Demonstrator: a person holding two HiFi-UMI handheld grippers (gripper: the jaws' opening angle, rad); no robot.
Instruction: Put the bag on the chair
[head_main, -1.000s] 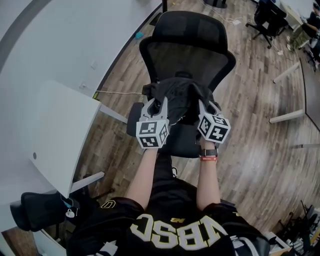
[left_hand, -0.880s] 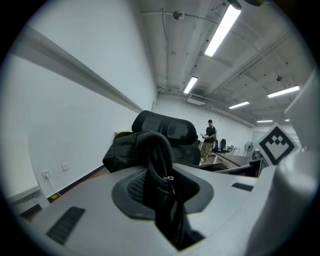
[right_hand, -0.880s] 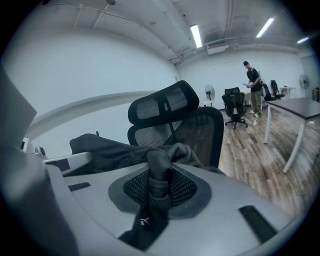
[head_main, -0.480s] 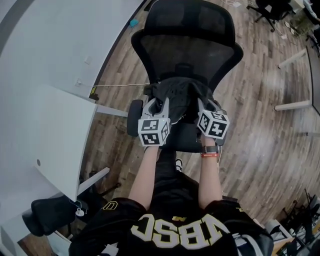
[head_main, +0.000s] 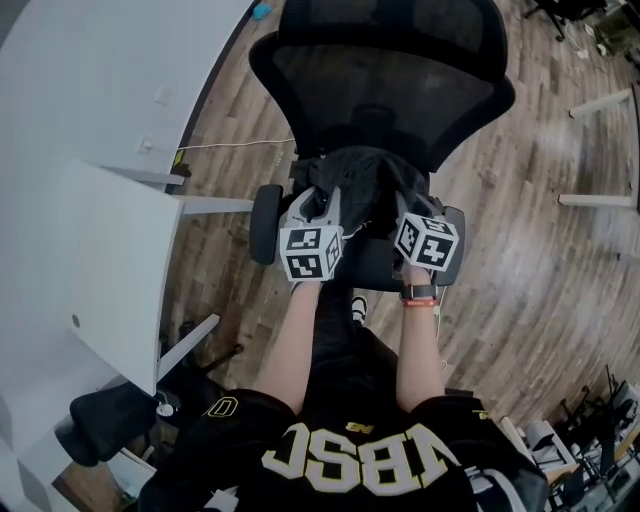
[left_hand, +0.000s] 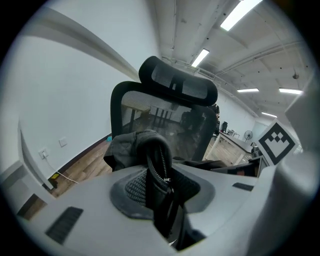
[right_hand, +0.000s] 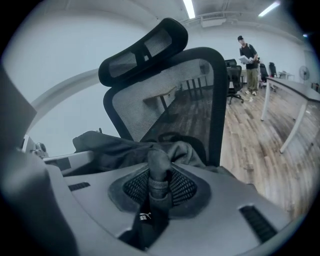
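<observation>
Floor: brown wood planks (head_main: 540, 260), running under everything in view.
On the floor: a black office chair (head_main: 385, 90) in the middle; a white desk (head_main: 90, 260) just to its left; a thin white cable (head_main: 230, 146) lying by the wall near the desk; a white table leg (head_main: 600, 200) well off to the right.
Chair: mesh back with a headrest above it, a dark seat (head_main: 375, 268), and an armrest (head_main: 265, 222) on each side.
On the chair: a dark bag (head_main: 360, 185) over the seat, close against the mesh back; whether it rests on the seat cannot be told.
</observation>
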